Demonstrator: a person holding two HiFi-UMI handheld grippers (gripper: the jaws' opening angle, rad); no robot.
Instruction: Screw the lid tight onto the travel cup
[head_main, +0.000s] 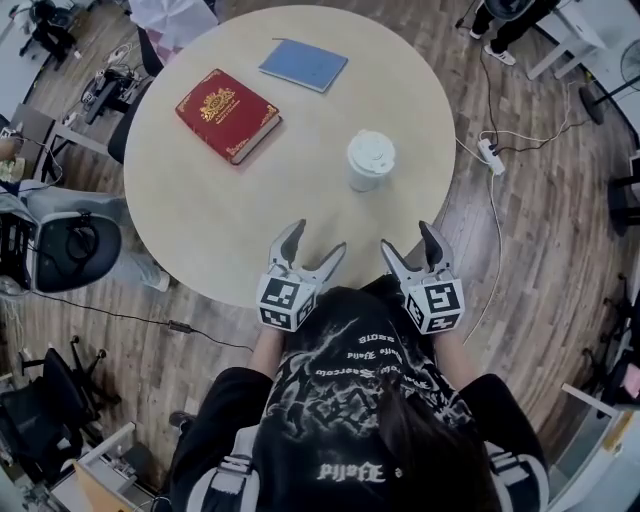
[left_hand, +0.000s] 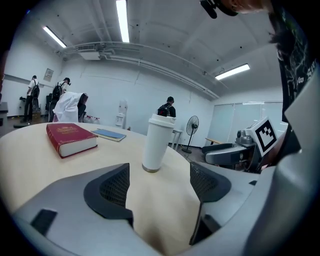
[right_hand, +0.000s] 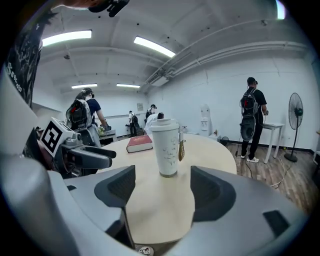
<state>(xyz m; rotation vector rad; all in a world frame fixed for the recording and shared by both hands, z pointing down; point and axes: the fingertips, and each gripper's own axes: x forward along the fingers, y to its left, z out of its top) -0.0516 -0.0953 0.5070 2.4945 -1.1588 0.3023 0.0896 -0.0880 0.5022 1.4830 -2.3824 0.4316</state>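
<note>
1. Round table (head_main: 200, 240) — the travel cup (head_main: 363, 182) stands upright right of centre, its lid (head_main: 371, 154) on top.
2. Right gripper (head_main: 407, 237) — jaws apart, empty; nearer, cup straight ahead.
3. Left gripper (head_main: 318, 240): jaws apart, empty; cup ahead-right.

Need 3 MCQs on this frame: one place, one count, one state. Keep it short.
1. Seen from the person's side, where does the travel cup stand relative to the red book?
A) to its left
B) to its right
C) on top of it

2. How many books or notebooks lie on the table?
A) one
B) two
C) four

3. The left gripper and right gripper are:
A) both open and empty
B) both shut on the cup
C) one shut on the book

Answers:
1. B, the head view shows the cup right of the book.
2. B, the red book plus the blue notebook.
3. A, each gripper view shows jaws apart over bare table.
</note>
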